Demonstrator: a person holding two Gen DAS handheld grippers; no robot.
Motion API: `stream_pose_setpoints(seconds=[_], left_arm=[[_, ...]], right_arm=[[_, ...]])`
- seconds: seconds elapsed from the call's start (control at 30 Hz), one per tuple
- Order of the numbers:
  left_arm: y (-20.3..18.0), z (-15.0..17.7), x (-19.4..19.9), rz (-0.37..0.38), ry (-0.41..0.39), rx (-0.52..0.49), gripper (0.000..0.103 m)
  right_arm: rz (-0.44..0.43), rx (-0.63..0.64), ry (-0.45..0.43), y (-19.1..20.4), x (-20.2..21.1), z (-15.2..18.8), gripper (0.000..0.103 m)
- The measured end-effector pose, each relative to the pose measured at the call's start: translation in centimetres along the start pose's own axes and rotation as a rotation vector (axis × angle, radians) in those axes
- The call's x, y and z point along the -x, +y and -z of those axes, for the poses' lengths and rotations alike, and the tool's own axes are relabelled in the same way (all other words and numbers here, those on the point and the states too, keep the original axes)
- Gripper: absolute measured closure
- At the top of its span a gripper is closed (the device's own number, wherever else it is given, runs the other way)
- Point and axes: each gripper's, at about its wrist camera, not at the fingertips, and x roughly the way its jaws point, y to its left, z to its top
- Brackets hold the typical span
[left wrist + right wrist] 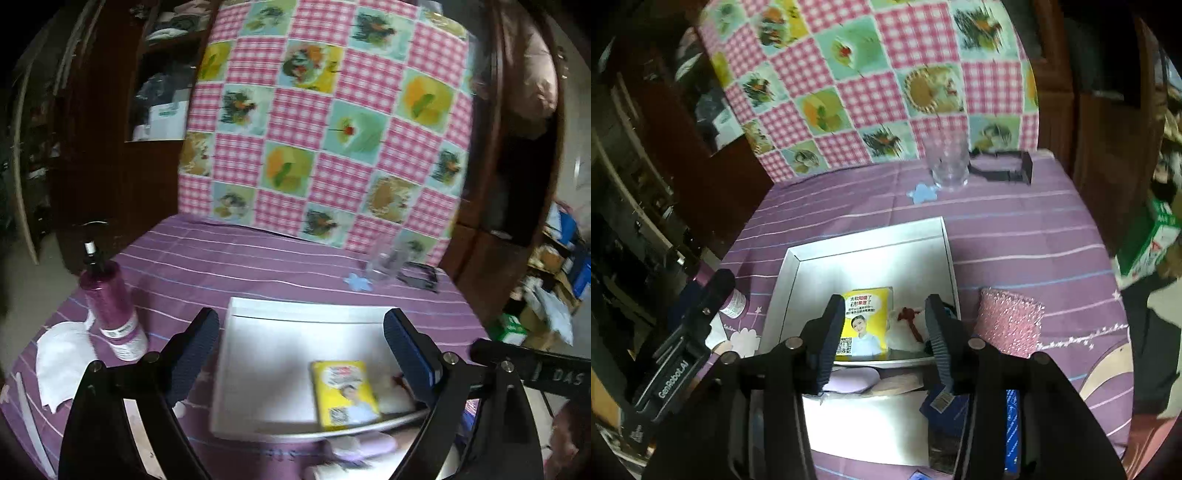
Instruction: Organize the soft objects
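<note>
With both the left gripper and the right gripper spread and empty above the white tray, a careless reach could nudge the yellow tissue pack at lower centre or tip the glass.

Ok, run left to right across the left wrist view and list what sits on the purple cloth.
White cloth → pink pump bottle → white tray holding a yellow packet → clear glass further back → black frame.
</note>
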Motion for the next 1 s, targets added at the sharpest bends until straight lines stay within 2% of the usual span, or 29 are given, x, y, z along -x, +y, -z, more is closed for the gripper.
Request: stream_pose_setpoints(seconds=[0.13,0.27,0.4,0.57,0.7,0.77,0.83,0.9,1.0], left_arm=[[-2.2,0.9,1.1,0.036,0.029,-0.08,0.012],[-3.3,2.6,2.4,0.032,0.038,-0.151,0.012],[-2.9,4.2,3.6,0.031,0.063,-0.143,0.012],[-2.1,6.2,4.7,0.05,0.072,-0.152,0.012],[-1.1,7.3,4.2,0.096,0.091,-0.098,0.012],[-0.5,8.0,3.6,0.134,0.116,-0.065,0.012],[-0.2,8.3,3.3,0.143,0.148,-0.072,0.012],[0.3,8.3,3.2,0.137,0.153,-0.054,0.013],[1.7,7.9,2.8,0.107,0.167,0.002,0.017]], right_arm=[[-0.041,0.084,-0.093,0.0,1.3,1.3,0.056],[-0.029,0.065,-0.087,-1.5,2.1,2.6,0.056],[-0.091,0.013,-0.075,-3.4,3.2,3.7,0.056],[-0.084,0.058,-0.124,-4.1,4.7,6.3,0.056],[-0.146,0.056,-0.168,-4.5,4.1,8.3,0.056],[-0.15,0.051,-0.142,-4.5,3.2,8.4,0.056],[-0.109,0.066,-0.095,-3.9,2.1,7.9,0.056],[-0.077,0.056,-0.073,-3.3,1.6,7.3,0.056],[-0.114,0.022,-0.012,-2.3,0.8,5.9,0.056]])
